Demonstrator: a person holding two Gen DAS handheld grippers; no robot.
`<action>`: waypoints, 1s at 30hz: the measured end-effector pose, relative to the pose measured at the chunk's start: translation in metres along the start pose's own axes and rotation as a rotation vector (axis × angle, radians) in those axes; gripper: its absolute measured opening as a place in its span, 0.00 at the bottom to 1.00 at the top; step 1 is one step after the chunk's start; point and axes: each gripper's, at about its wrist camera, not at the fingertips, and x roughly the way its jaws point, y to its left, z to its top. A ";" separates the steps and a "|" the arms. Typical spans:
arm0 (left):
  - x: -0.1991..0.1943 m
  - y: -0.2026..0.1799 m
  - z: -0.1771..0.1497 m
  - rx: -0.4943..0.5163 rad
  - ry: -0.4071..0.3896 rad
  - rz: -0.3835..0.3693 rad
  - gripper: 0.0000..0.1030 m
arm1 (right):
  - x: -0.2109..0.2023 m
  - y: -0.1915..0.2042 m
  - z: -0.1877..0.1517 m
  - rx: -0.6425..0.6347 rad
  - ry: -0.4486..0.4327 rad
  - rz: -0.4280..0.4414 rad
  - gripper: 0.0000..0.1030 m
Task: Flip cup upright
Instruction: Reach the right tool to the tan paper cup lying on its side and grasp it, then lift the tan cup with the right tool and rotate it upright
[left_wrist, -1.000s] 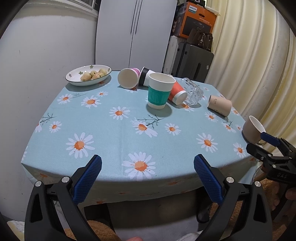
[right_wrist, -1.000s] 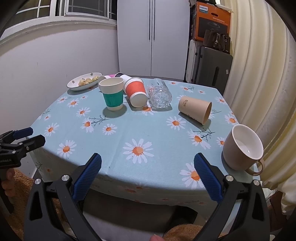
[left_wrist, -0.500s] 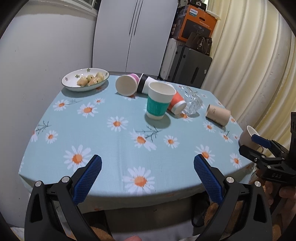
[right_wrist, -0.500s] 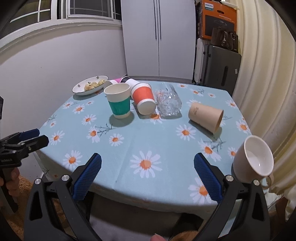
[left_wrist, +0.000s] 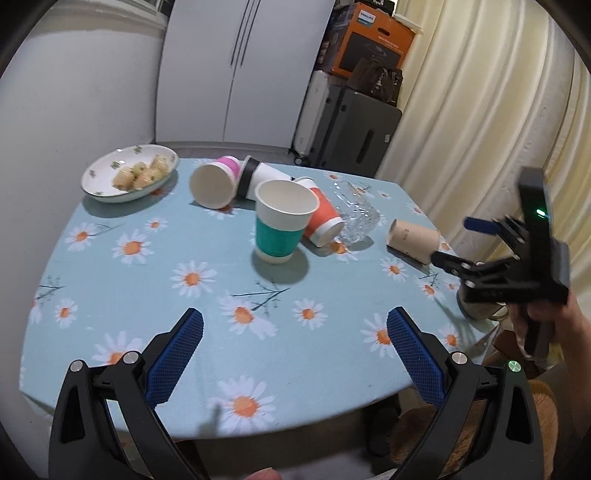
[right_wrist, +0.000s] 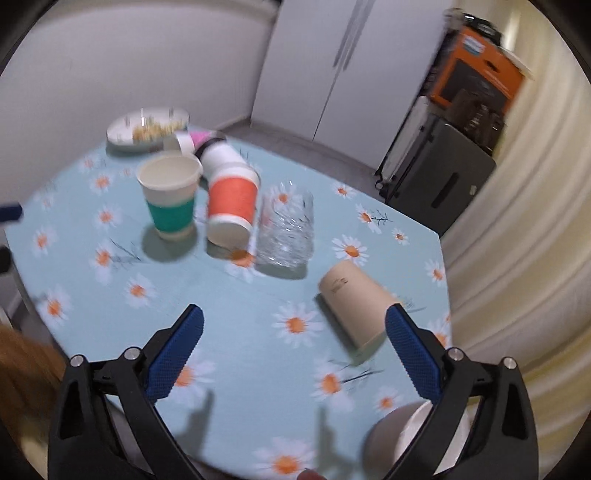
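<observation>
While the left gripper (left_wrist: 293, 354) is waiting wide open over the table's (left_wrist: 110, 295) near edge, the right gripper (right_wrist: 293, 354), jaws spread and empty, is hanging just beside the tan cup (right_wrist: 354, 314) lying sideways near the right edge, probably lining up a grab.

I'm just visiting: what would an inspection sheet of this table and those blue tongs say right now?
Surface: table under a blue daisy cloth.
Job's things: teal cup upright; pink cup, black-banded cup, orange cup, glass and tan cup on their sides; white mug at the near right edge, partly hidden.
Clutter: bowl of food.
Grippers: left tongs open, empty; right tongs open, empty, near the tan cup.
Cables: nothing seen.
Surroundings: white cabinet, orange box, curtain.
</observation>
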 end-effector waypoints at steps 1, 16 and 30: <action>0.004 -0.001 0.002 -0.003 0.009 -0.013 0.94 | 0.006 -0.003 0.004 -0.022 0.024 0.003 0.85; 0.040 -0.010 -0.003 0.063 0.103 -0.059 0.94 | 0.115 -0.026 0.034 -0.497 0.517 0.049 0.66; 0.049 -0.001 -0.003 0.058 0.133 -0.062 0.94 | 0.158 -0.028 0.019 -0.630 0.708 0.054 0.59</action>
